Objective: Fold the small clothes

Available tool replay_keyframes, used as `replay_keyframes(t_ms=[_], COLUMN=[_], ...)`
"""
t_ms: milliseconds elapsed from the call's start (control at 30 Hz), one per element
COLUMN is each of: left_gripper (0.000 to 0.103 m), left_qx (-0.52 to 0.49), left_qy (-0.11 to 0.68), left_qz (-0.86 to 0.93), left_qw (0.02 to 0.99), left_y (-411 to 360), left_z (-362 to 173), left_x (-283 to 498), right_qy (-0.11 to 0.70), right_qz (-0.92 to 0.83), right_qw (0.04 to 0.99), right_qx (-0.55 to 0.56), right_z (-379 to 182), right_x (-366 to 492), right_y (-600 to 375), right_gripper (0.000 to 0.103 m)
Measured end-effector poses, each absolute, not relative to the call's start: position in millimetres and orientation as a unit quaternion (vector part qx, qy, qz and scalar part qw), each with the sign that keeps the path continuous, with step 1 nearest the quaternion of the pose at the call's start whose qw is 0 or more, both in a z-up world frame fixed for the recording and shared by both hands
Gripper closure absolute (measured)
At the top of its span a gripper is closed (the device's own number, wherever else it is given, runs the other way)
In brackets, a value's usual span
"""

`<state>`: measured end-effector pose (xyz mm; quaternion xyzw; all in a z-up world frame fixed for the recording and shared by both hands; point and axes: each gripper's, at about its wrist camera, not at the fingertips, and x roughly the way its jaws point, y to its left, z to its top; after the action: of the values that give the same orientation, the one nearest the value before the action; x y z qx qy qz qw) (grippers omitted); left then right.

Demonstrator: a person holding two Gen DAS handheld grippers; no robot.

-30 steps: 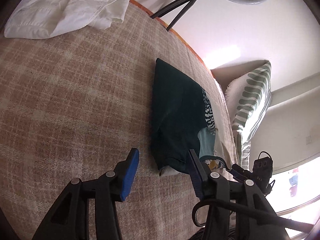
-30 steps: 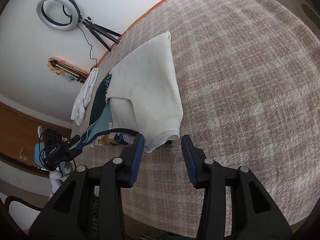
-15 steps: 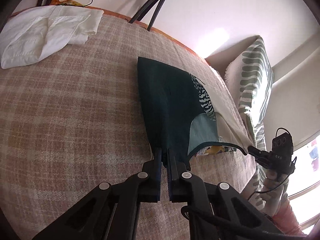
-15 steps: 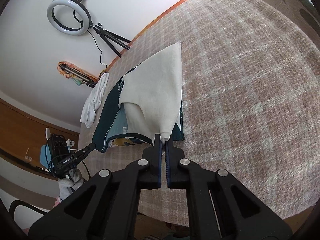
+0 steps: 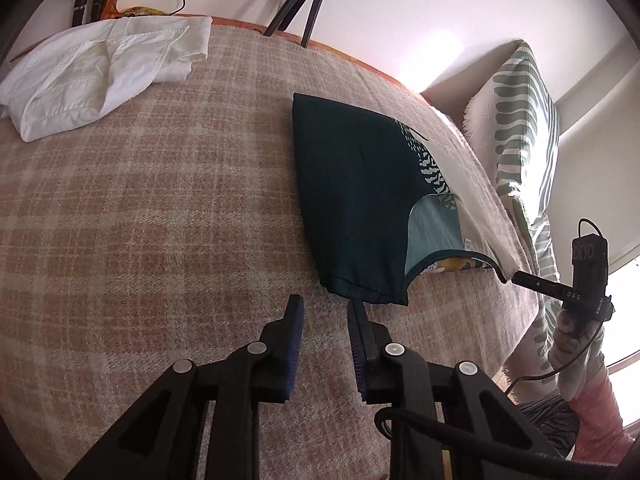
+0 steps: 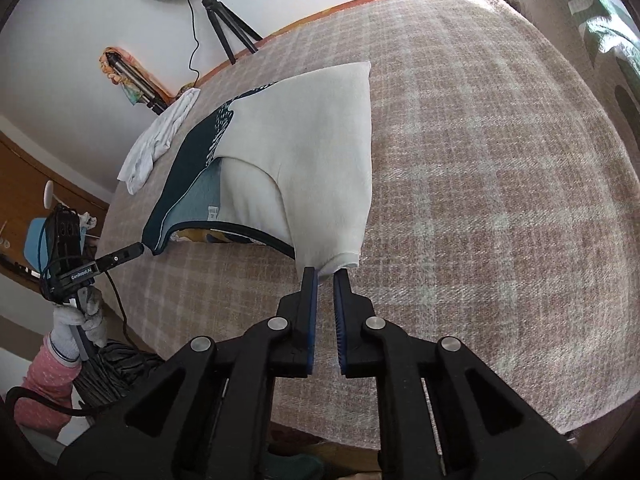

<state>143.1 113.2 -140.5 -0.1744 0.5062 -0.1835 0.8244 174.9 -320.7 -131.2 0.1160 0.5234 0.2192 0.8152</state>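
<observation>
1. Both tongs are opening: our left gripper (image 5: 324, 312) stands with a clear gap, nothing between the pads, and our right gripper (image 6: 325, 280) shows a narrow gap at the cream hem.
2. Just ahead, one small shirt (image 5: 360, 208) lies on the checked blanket (image 5: 160, 220), sides folded in (dark left, cream right); we judge a crosswise fold remains.
3. Farther off, one white garment (image 5: 104, 72) waits unfolded, so two pieces in all.

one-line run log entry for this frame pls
step: release after fold | left gripper: opening, off dark green sleeve | right gripper: opening, at cream sleeve | garment on plaid blanket
</observation>
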Motion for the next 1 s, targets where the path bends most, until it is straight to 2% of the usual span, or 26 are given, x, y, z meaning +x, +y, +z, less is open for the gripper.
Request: replay_keyframes(t_ms=[33,67,100,200,267,300,633,833,1000], left_gripper=[0.071,0.064,0.06,0.051,0.039,0.038,0.038,0.041,0.048], left_qx=[-0.173,-0.173,-0.175,-0.186,-0.2,-0.207,-0.287,-0.305,-0.322], left_qy=[0.502,0.498,0.492,0.48,0.48,0.482,0.524,0.524,0.525], left_qz=[-0.184,-0.185,-0.186,-0.185,-0.181,-0.18,-0.18,-0.194,-0.21], left_qw=[0.827,0.83,0.832,0.837,0.835,0.832,0.781,0.771,0.76], left_y=[115,117,118,123,124,124,123,117,109], left_z=[-136,-132,-128,-119,-120,-121,-158,-163,-168], left_x=[142,143,144,153,162,167,210,226,235], right_qy=[0.515,0.505,0.495,0.481,0.477,0.479,0.504,0.51,0.509], right_qz=[0.22,0.221,0.222,0.224,0.22,0.219,0.222,0.238,0.272], right_qw=[0.822,0.828,0.832,0.836,0.836,0.834,0.801,0.775,0.758], right_qx=[0.108,0.107,0.113,0.14,0.158,0.166,0.234,0.288,0.305], right_z=[-127,-123,-119,-115,-116,-117,-151,-171,-179], right_x=[174,175,176,187,197,203,249,270,285], right_y=[-321,-323,-326,-334,-340,-342,-353,-359,-347], right_gripper=[0.075,0.069,0.06,0.057,0.057,0.057,0.057,0.057,0.057])
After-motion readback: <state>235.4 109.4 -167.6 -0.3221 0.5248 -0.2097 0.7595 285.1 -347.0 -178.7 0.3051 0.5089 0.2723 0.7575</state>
